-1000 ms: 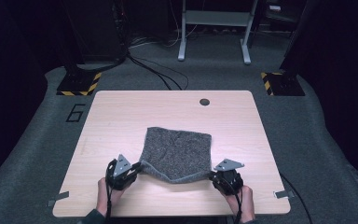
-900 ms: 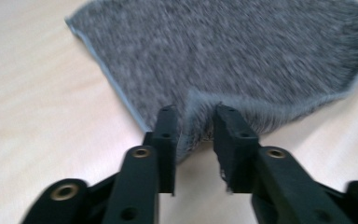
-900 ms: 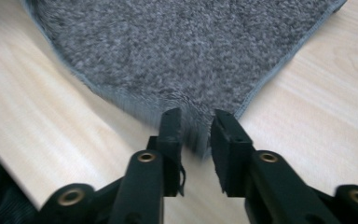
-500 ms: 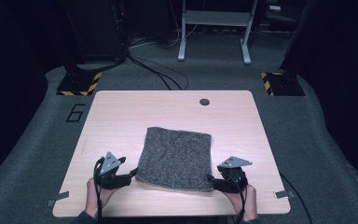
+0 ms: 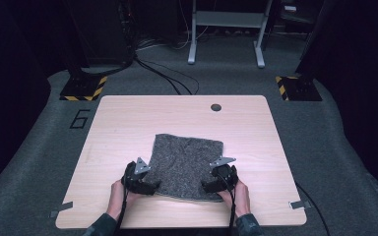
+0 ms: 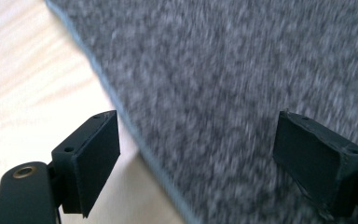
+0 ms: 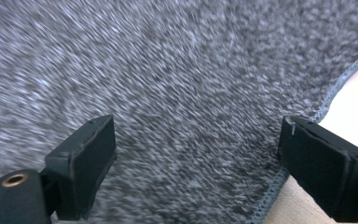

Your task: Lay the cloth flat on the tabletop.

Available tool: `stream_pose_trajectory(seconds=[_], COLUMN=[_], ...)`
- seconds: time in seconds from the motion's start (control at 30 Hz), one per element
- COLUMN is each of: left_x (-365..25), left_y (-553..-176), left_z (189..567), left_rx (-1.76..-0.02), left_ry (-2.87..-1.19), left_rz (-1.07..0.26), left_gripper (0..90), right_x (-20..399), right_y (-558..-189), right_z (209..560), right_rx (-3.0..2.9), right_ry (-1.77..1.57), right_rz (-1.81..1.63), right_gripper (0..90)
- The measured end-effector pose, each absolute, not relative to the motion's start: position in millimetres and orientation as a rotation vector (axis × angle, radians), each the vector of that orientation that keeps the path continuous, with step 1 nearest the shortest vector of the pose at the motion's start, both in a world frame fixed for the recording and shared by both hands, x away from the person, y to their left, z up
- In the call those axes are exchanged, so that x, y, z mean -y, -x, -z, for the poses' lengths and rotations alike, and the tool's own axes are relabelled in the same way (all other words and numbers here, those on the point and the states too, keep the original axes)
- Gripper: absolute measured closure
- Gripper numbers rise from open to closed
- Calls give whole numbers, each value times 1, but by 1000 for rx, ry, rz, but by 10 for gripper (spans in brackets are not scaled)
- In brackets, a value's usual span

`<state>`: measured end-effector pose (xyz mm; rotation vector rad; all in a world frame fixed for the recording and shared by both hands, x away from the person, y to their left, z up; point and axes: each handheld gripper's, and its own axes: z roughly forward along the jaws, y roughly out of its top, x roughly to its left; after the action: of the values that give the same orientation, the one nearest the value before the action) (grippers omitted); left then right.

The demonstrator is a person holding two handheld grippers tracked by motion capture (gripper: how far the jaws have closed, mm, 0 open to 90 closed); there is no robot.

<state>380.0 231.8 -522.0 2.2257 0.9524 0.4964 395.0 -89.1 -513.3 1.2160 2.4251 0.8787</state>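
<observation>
Flat square grey felt cloth lies on light wood table. L gripper & R gripper jaws just opened wide, nothing gripped; cloth edge runs under/between each pair.

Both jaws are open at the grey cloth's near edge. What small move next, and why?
Probably lower both and close on the near corners. The left gripper straddles the grey cloth's left hem, the right gripper its right hem; the jaws have just been opening, gripping nothing.
</observation>
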Motion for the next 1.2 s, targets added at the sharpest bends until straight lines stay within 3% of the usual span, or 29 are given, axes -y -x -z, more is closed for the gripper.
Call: stream_pose_trajectory(seconds=[0.53, 1.2], left_x=[-220, -220], left_y=[-375, -369], left_z=[529, 519], left_rx=[-1048, -1062], left_ry=[-2158, -2138], left_rz=[-506, -494], left_gripper=[40, 29], right_x=[104, 113], right_y=[-421, -418], right_z=[518, 509], right_rx=[-2456, -2408], right_ry=[-1178, -1199], right_rz=[-860, -955], right_gripper=[48, 27])
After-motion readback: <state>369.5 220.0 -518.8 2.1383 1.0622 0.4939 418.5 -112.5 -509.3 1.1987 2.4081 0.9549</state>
